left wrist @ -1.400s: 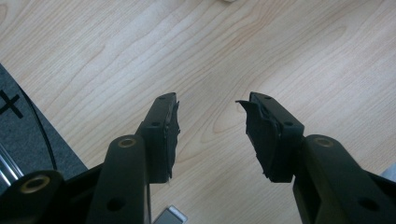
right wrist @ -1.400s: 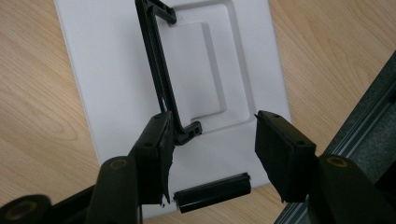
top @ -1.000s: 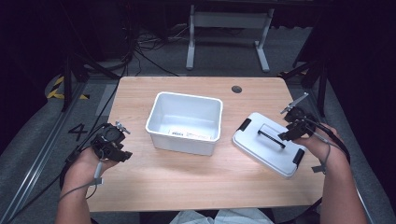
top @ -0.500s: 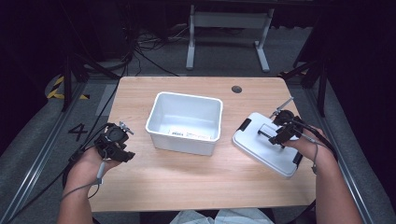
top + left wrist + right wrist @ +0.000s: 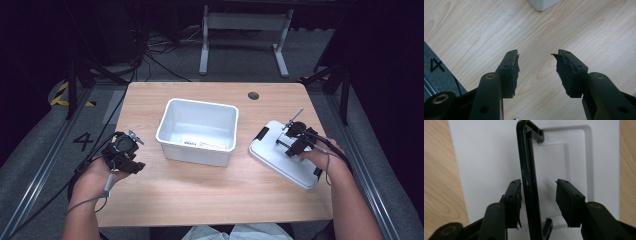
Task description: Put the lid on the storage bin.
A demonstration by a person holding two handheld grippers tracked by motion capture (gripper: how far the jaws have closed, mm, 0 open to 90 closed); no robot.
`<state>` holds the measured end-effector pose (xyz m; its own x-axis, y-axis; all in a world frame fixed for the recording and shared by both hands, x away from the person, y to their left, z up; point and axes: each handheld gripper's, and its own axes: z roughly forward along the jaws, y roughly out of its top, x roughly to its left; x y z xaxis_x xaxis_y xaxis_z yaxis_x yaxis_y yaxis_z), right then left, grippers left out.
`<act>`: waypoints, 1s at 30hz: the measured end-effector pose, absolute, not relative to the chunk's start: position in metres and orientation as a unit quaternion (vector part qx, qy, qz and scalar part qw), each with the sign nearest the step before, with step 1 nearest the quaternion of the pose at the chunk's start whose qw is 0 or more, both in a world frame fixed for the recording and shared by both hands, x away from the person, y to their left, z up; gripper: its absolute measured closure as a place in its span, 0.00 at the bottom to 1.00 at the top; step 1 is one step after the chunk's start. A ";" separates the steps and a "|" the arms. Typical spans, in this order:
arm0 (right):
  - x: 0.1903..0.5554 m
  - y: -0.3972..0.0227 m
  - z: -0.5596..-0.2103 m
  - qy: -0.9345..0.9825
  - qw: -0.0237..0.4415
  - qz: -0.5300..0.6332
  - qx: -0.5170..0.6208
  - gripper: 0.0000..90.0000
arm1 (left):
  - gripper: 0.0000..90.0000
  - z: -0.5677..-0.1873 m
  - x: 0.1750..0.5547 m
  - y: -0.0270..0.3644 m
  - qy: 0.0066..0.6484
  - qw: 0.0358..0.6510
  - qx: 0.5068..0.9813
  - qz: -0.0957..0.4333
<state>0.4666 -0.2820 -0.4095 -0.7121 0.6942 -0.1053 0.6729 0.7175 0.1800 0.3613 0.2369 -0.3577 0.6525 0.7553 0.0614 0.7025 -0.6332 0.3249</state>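
Seen from the high view, your right gripper [image 5: 294, 138] has moved in from the worktop's [image 5: 200, 195] right edge and now sits over the flat white rectangular plastic lid [image 5: 280, 162], which lies right of the empty white plastic bin [image 5: 198, 131]; your left gripper [image 5: 123, 152] has barely shifted. Where the left gripper view looks down, its jaws stand wide apart over bare wood, holding nothing. Along the right gripper view, the jaws straddle the lid's black bar handle [image 5: 527, 180], open and not yet clamped: a lift of the lid appears imminent.
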 end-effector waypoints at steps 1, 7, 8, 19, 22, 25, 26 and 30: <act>0.467 -0.282 -0.410 0.923 0.084 0.064 0.371 0.67 | 0.58 -0.358 0.361 0.237 0.405 0.135 0.899 0.097; 0.467 -0.281 -0.412 0.927 0.082 0.063 0.362 0.79 | 0.58 -0.358 0.362 0.236 0.403 0.134 0.900 0.096; 0.467 -0.280 -0.412 0.927 0.083 0.060 0.360 0.82 | 0.58 -0.358 0.362 0.236 0.403 0.134 0.900 0.095; 0.467 -0.278 -0.414 0.928 0.103 0.055 0.355 0.92 | 0.58 -0.358 0.363 0.236 0.399 0.132 0.902 0.099; 0.467 -0.278 -0.413 0.928 0.103 0.055 0.354 0.93 | 0.58 -0.360 0.363 0.235 0.402 0.134 0.901 0.095; 0.469 -0.279 -0.413 0.928 0.101 0.057 0.355 0.93 | 0.58 -0.360 0.363 0.236 0.402 0.135 0.901 0.096; 0.469 -0.279 -0.412 0.928 0.101 0.057 0.353 0.93 | 0.58 -0.360 0.363 0.236 0.404 0.134 0.900 0.097; 0.470 -0.279 -0.407 0.928 0.106 0.062 0.353 0.93 | 0.58 -0.358 0.362 0.238 0.407 0.135 0.898 0.098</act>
